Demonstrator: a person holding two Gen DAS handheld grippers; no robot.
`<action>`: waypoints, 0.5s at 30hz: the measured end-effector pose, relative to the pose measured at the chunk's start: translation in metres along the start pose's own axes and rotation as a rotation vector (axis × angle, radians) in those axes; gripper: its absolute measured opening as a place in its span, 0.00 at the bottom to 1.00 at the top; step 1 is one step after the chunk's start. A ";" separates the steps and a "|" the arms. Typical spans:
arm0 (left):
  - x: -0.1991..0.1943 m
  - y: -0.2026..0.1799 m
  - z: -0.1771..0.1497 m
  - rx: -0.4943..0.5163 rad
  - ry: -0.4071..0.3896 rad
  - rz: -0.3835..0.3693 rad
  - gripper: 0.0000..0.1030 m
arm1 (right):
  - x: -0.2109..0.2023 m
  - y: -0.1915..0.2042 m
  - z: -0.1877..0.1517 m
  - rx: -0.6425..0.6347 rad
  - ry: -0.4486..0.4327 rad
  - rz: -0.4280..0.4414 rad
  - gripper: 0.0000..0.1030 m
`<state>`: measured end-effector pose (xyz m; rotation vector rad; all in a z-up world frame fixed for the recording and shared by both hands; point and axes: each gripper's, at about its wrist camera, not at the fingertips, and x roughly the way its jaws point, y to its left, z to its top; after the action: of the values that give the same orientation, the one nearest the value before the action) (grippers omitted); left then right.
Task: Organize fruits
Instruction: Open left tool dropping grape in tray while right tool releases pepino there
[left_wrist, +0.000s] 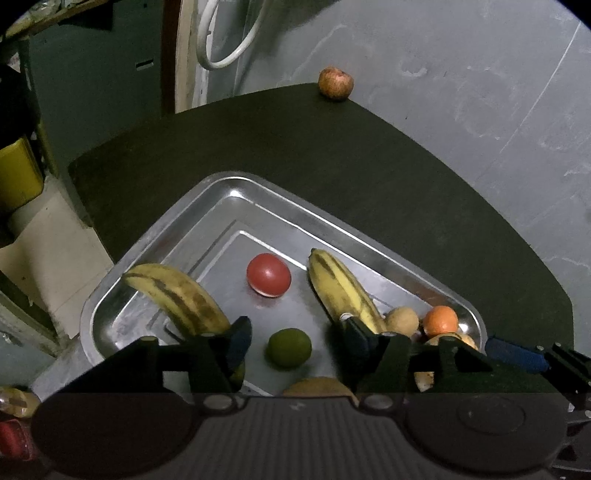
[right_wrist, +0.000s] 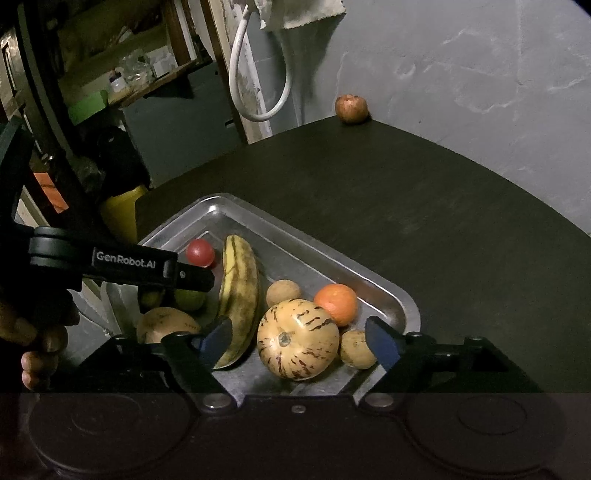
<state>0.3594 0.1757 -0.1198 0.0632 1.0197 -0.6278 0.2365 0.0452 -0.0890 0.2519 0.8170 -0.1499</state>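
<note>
A metal tray on the dark table holds two bananas, a red tomato, a green lime, an orange and tan round fruits. My left gripper is open, its pads standing apart on either side of the lime. In the right wrist view my right gripper is open around a striped pale melon without touching it. A small tan fruit lies by its right finger. A brownish apple sits alone at the table's far edge.
The tray's corner lies near my right finger. A second pale melon rests at the tray's near left. A hand holds the left gripper's handle. A yellow container, shelves and a white hose stand beyond the table's left edge.
</note>
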 end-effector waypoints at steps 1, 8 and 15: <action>-0.001 -0.001 0.000 -0.002 -0.003 0.001 0.64 | -0.001 0.000 0.000 0.001 -0.004 -0.003 0.84; -0.007 -0.005 -0.002 -0.015 -0.036 0.004 0.81 | -0.010 -0.005 -0.004 0.025 -0.026 -0.028 0.90; -0.016 -0.005 -0.002 -0.038 -0.069 -0.007 0.88 | -0.020 -0.015 -0.009 0.066 -0.057 -0.064 0.96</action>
<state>0.3493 0.1791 -0.1069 0.0046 0.9649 -0.6124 0.2137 0.0336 -0.0827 0.2822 0.7647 -0.2434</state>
